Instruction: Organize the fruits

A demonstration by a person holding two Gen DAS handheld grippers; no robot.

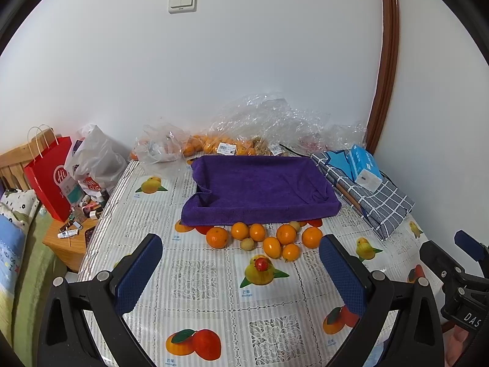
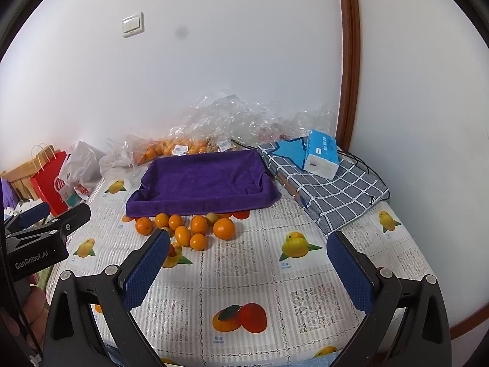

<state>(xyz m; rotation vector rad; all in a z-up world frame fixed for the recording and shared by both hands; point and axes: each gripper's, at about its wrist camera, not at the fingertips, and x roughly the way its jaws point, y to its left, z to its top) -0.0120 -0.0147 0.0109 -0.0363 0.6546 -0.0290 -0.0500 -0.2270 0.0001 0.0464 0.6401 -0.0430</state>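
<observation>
Several oranges [image 1: 286,234] [image 2: 224,228] lie in a loose cluster on the fruit-print tablecloth, just in front of a tray lined with a purple towel [image 1: 259,183] [image 2: 201,180]. Two small pale fruits [image 1: 247,243] sit among them. A small red fruit [image 1: 262,264] rests nearer to me on a printed mango; in the right wrist view a finger half hides it. My left gripper [image 1: 240,241] is open and empty, hovering short of the cluster. My right gripper [image 2: 248,237] is open too, off to the right of the fruit, holding nothing.
Clear plastic bags with more oranges [image 1: 214,145] line the wall behind the tray. A blue tissue box [image 1: 363,165] sits on a checked grey bag [image 1: 382,205] at the right. A red paper bag [image 1: 49,177] and a cluttered bedside table [image 1: 70,244] stand left of the table edge.
</observation>
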